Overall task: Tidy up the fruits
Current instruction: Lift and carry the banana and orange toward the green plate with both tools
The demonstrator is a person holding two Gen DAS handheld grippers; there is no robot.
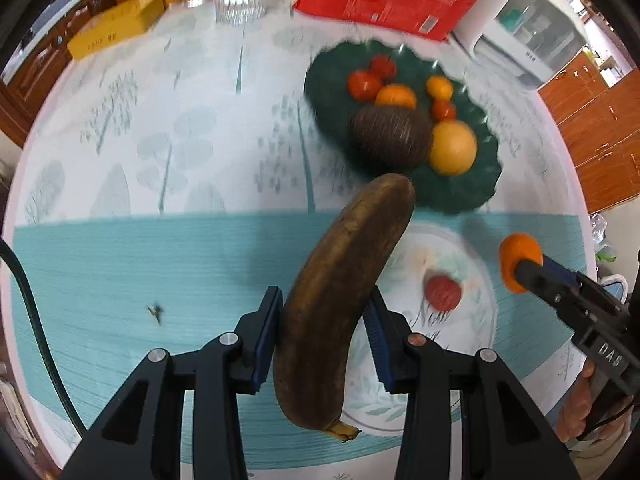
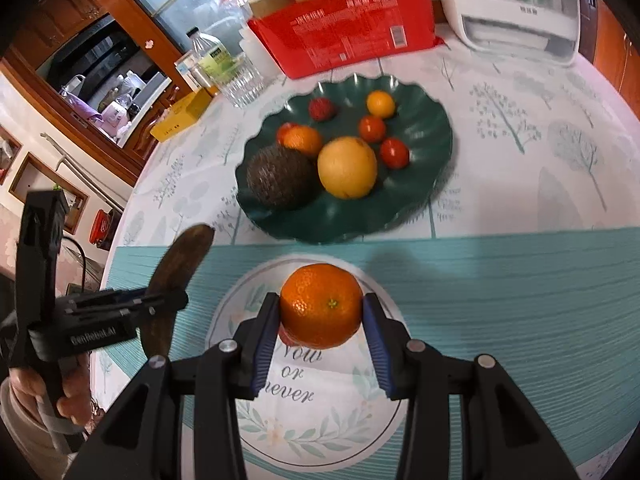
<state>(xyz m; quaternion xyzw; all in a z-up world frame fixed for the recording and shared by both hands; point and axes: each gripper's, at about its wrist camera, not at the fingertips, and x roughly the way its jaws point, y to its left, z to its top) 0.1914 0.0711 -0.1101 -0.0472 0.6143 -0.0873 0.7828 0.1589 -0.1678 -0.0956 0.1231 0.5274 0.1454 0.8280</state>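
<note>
We're carrying the browned banana clamped in our left gripper, lifted above the teal placemat by the white plate, while our right gripper is squeezing an orange over that same plate, where one small red fruit is lying. Both look mid-transfer, we judge, heading for the green dish near the table's far edge, already crowded. Next we're needing open spots there, the long banana along its near rim.

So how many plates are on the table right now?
2: the green plate, farther back and holding fruit, and the white printed plate, nearer the cameras. None looks hidden.
</note>
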